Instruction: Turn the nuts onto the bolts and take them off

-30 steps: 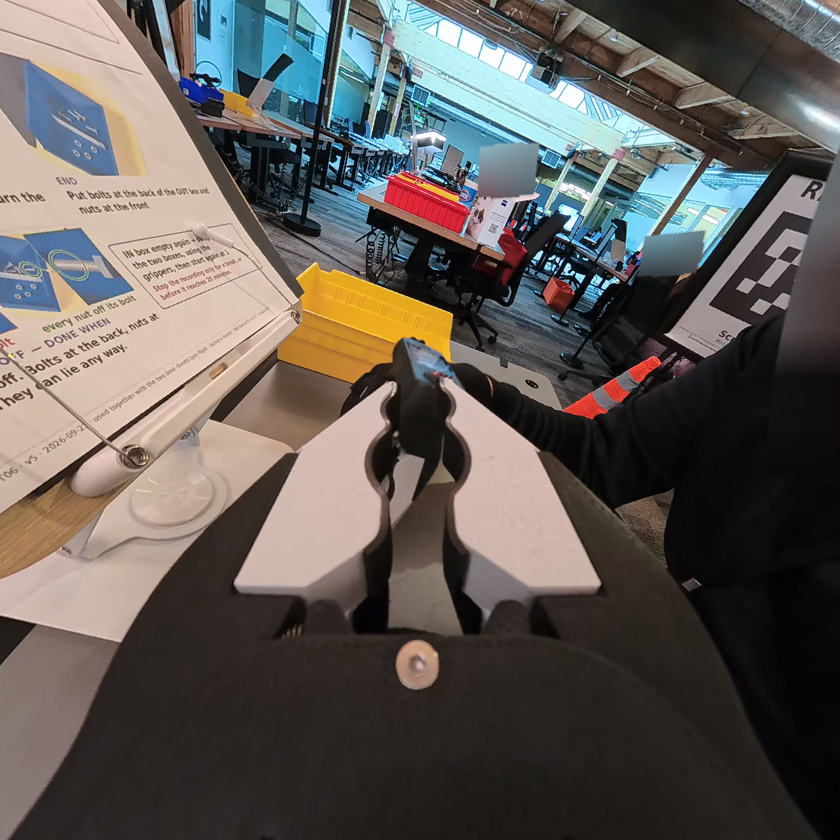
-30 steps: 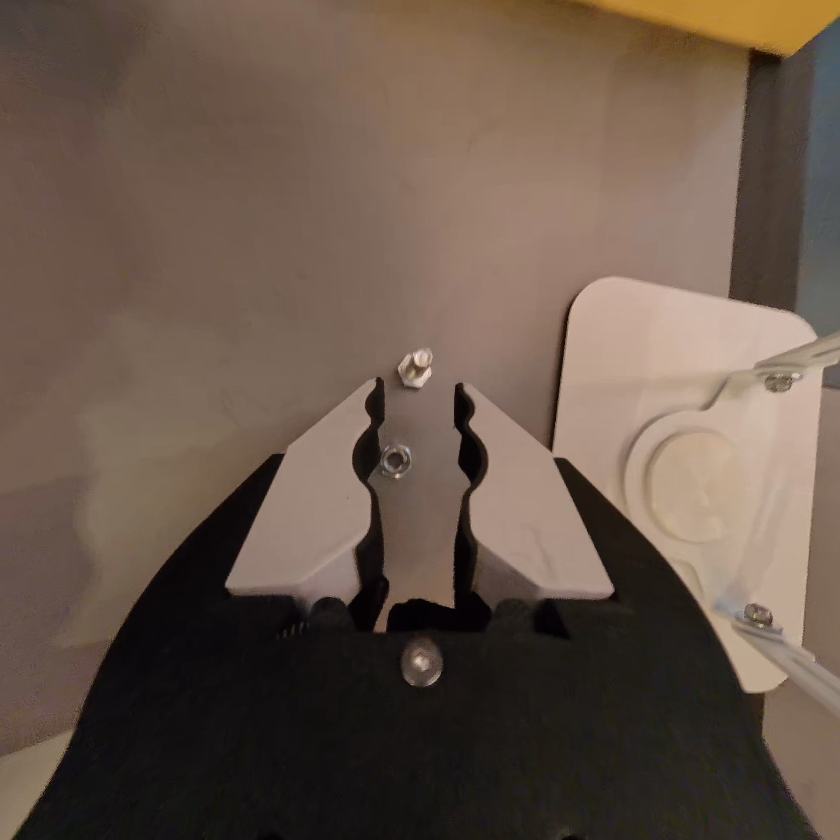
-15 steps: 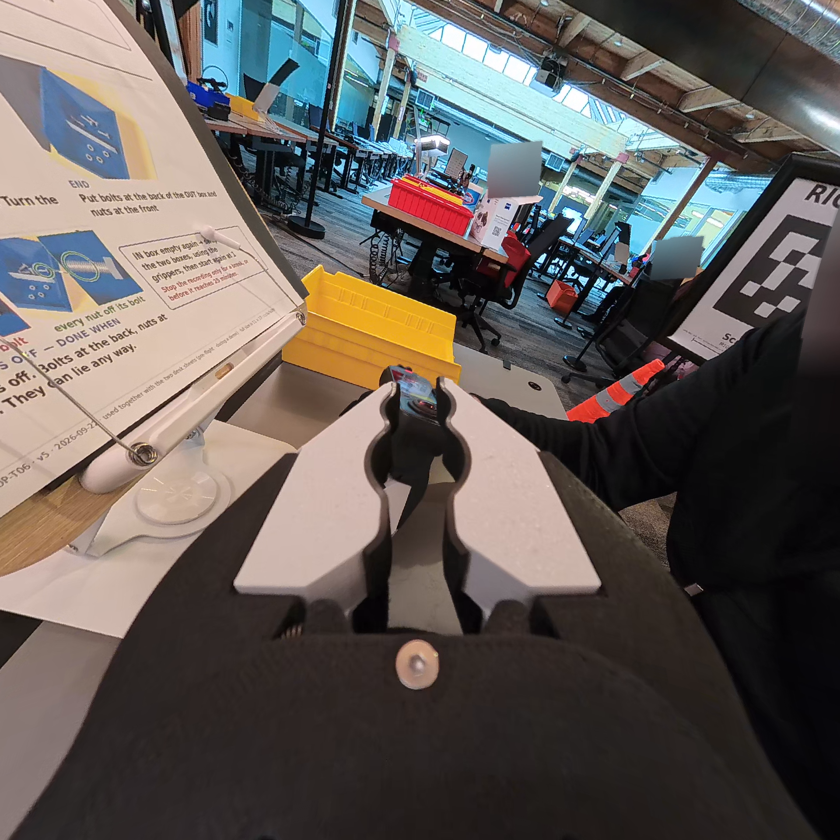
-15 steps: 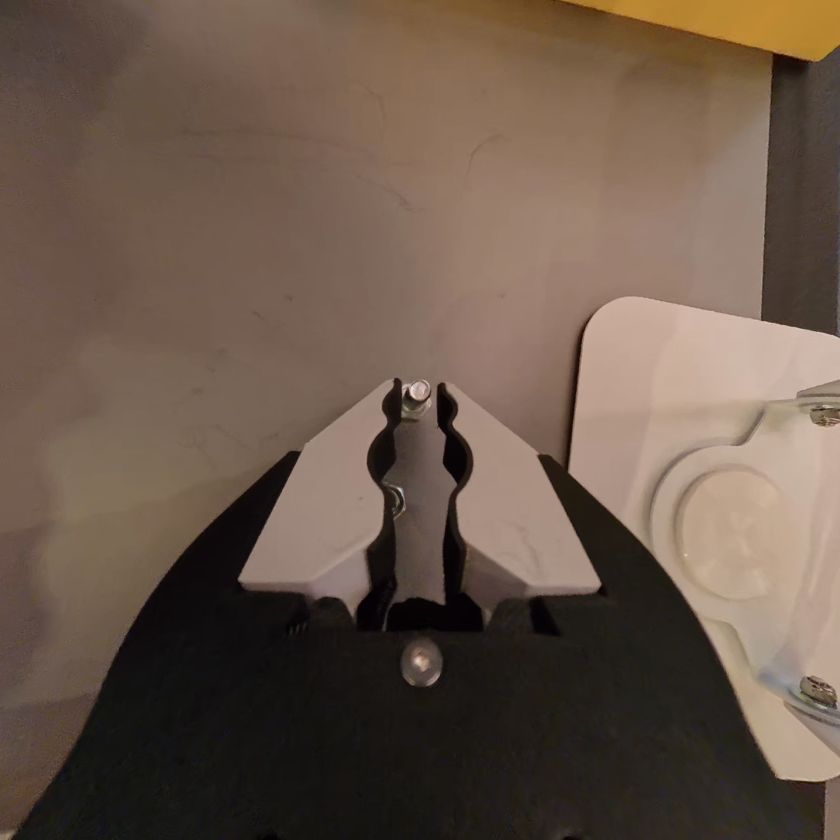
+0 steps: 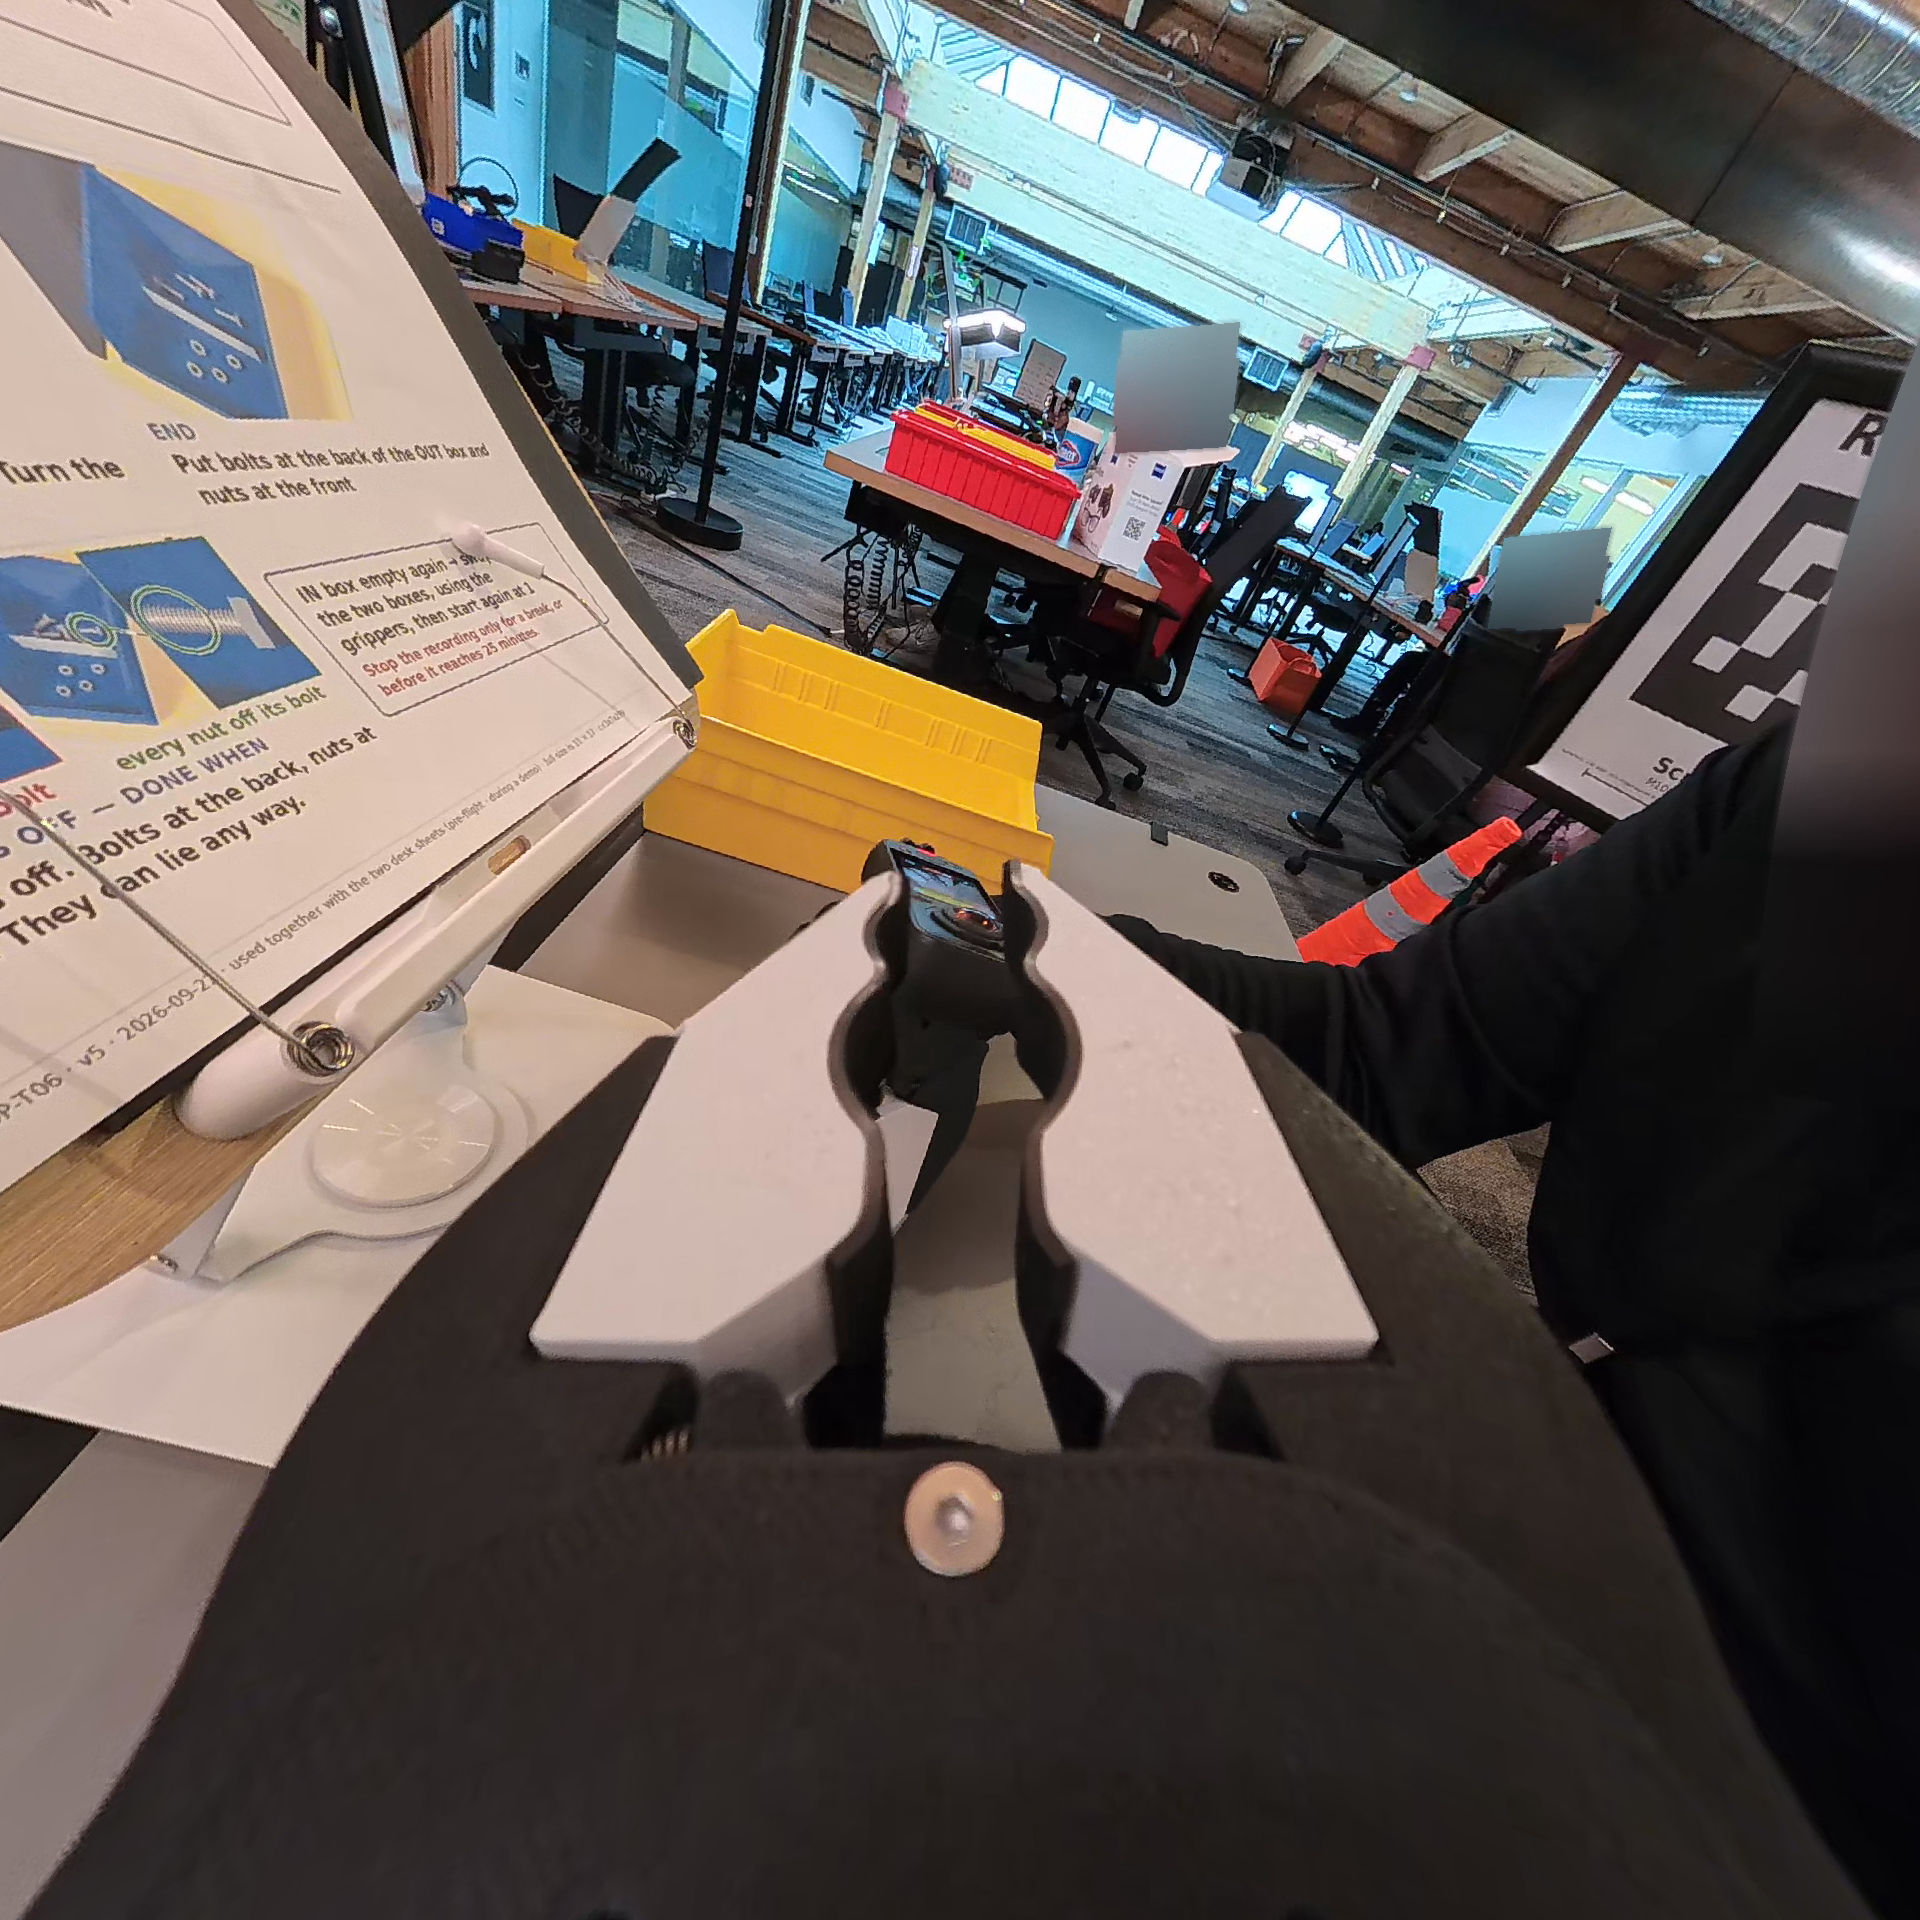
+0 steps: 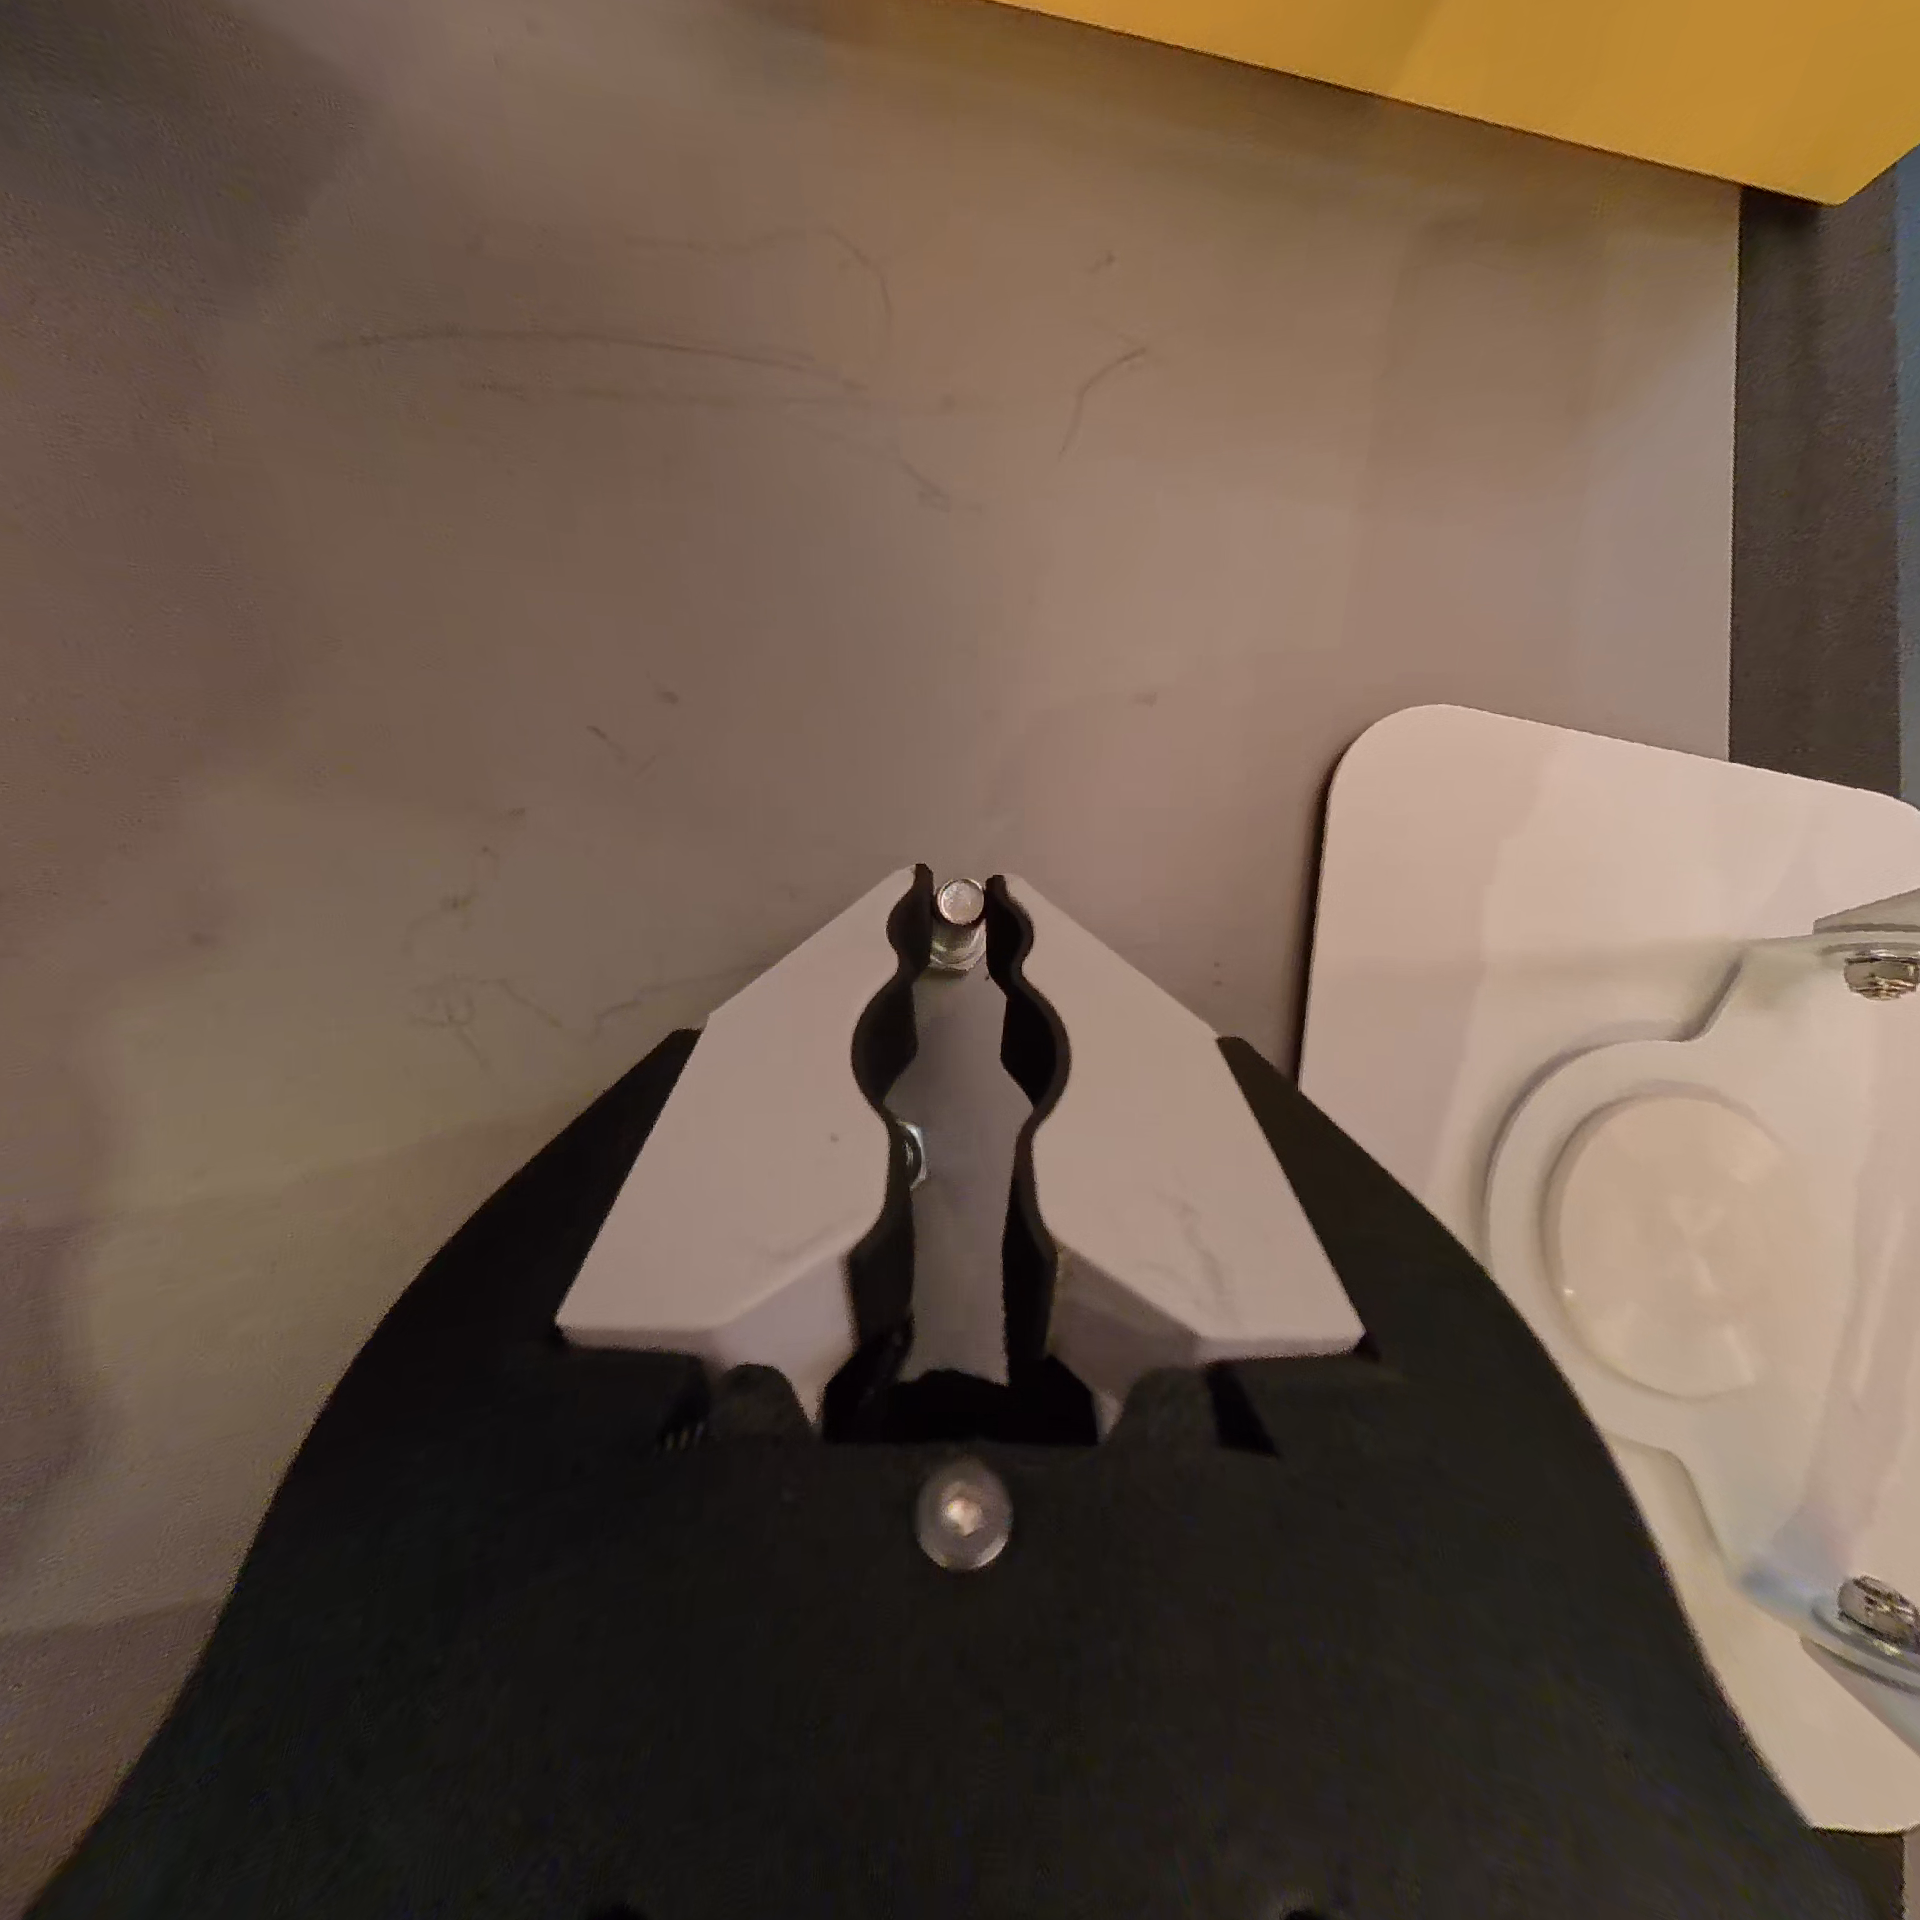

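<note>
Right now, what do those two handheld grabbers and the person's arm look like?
Each gripper, left gripper and right gripper, has a rounded matte black body, one silver screw head and two pale grey wedge fingers with scalloped black inner edges. The person wears a black long sleeve.

Left wrist view: bright daylight from skylights (image 5: pixel 1132 114), sharp, with fisheye bending at edges. Right wrist view: dim, warm-toned; soft shadows on the tabletop (image 6: pixel 623 520).

Right tongs (image 6: pixel 957 902): moved forward and narrowed, tips now clamped on the bolt (image 6: pixel 957 923).
Nut (image 6: pixel 914 1166): now half hidden under one finger.
</note>
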`<state>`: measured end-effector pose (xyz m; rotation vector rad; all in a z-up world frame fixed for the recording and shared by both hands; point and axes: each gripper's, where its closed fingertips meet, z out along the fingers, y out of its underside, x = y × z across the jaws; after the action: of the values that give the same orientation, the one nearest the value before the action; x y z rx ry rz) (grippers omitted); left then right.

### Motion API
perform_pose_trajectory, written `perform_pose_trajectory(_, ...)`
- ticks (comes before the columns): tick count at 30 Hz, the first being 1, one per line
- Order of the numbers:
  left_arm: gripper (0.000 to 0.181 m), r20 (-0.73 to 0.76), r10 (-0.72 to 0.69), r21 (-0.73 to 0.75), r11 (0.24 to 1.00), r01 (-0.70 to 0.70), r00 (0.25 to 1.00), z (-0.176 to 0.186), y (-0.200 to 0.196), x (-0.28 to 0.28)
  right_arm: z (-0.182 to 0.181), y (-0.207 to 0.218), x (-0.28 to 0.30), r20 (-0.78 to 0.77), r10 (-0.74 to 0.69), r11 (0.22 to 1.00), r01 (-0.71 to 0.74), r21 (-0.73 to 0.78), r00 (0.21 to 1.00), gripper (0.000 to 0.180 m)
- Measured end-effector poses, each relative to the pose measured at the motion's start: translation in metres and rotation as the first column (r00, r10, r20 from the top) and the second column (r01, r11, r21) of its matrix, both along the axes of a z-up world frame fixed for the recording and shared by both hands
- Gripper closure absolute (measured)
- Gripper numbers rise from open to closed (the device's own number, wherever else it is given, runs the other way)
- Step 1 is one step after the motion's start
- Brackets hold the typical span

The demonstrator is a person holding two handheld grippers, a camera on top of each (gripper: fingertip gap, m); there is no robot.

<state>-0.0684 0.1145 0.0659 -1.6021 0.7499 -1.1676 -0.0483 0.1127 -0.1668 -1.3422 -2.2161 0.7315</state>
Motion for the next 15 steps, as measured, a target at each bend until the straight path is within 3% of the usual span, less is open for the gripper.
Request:
perform_pose_trajectory(1,0.163,0.0,0.0,0.007,1.0,0.0,1.0,0.0,0.0,0.001,0.001,0.001,0.0,-0.003,-0.003,1.0,0.003,0.002,1.0,0.172)
perform_pose_trajectory(5,0.157,-0.048,0.014,0.095,0.995,-0.009,0.999,0.001,-0.001,0.008,0.025,0.005,0.001,-0.064,-0.032,0.999,0.032,-0.006,0.997,0.172)
perform_pose_trajectory(15,0.143,-0.267,0.197,0.401,0.913,-0.077,0.943,-0.03,0.019,0.049,0.15,0.034,0.035,-0.375,-0.198,0.979,0.204,-0.024,0.906,0.172)
